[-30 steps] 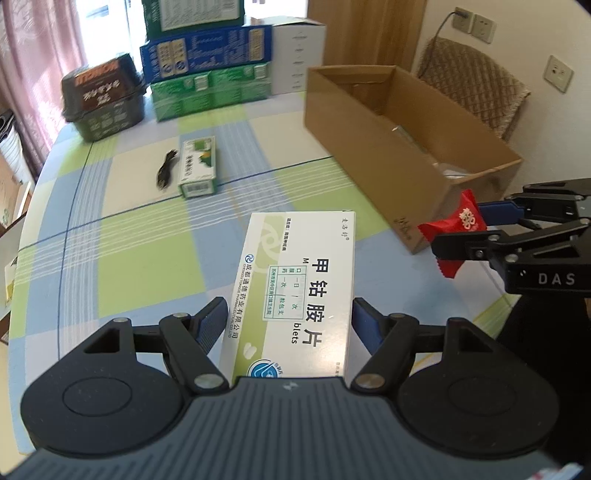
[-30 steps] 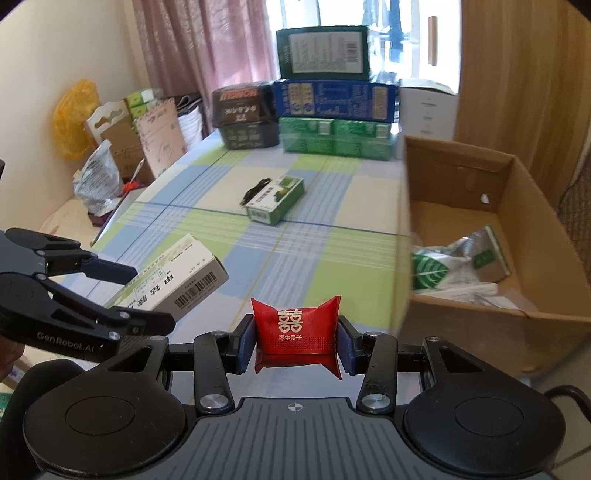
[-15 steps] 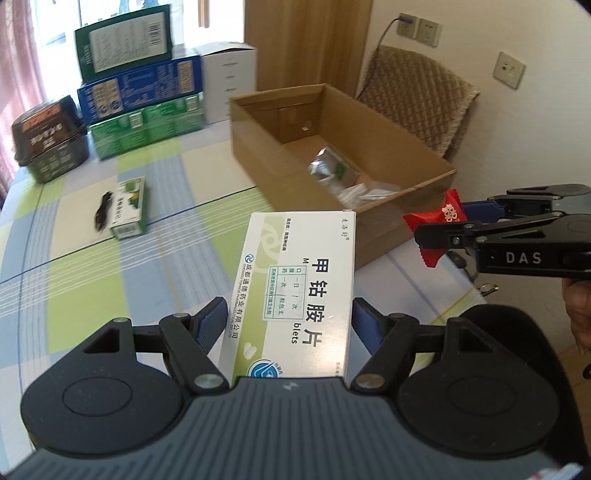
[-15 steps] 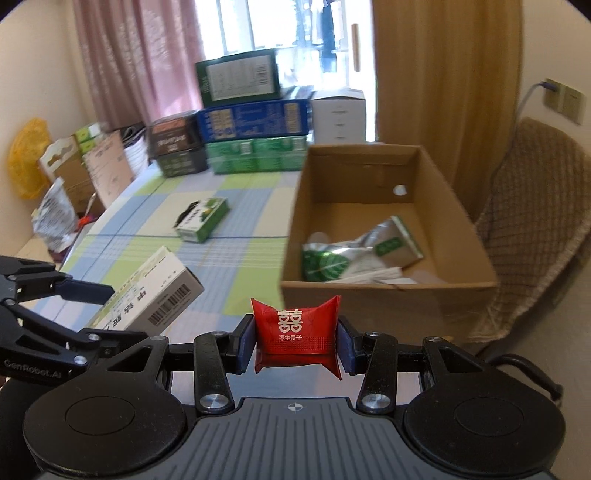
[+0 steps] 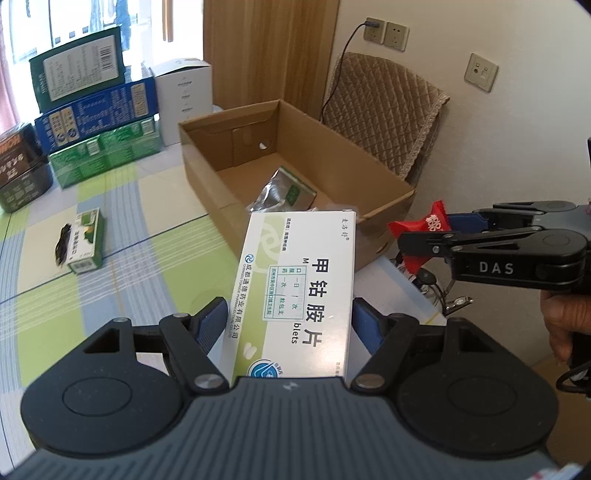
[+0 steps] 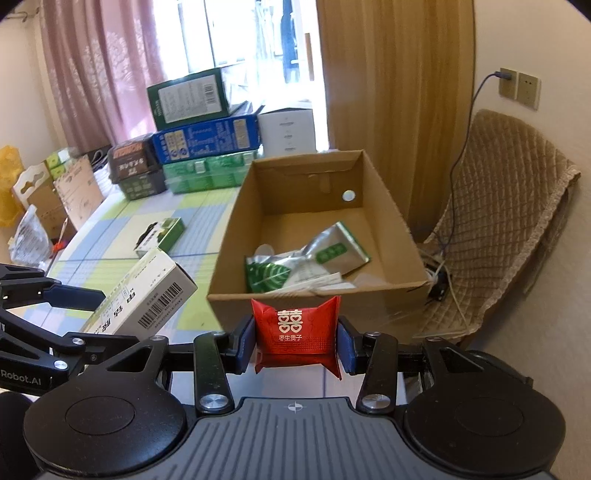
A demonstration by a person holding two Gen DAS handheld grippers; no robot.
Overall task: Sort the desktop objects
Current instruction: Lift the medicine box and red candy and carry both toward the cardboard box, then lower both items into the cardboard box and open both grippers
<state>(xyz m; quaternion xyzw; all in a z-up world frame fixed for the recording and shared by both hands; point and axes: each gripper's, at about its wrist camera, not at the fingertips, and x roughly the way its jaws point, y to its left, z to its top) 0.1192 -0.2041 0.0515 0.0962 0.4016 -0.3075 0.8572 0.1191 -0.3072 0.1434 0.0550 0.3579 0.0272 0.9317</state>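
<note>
Your right gripper has its fingers clamped on a red packet, just short of the cardboard box's near wall. Foil pouches lie inside. Your left gripper holds a white carton over the counter.

We are in a home room.
We see pink curtains at upper left, a padded chair at right, wall sockets, a checked tablecloth.

cardboard box: matt brown | red packet: glossy plastic | chair cover: quilted cloth
</note>
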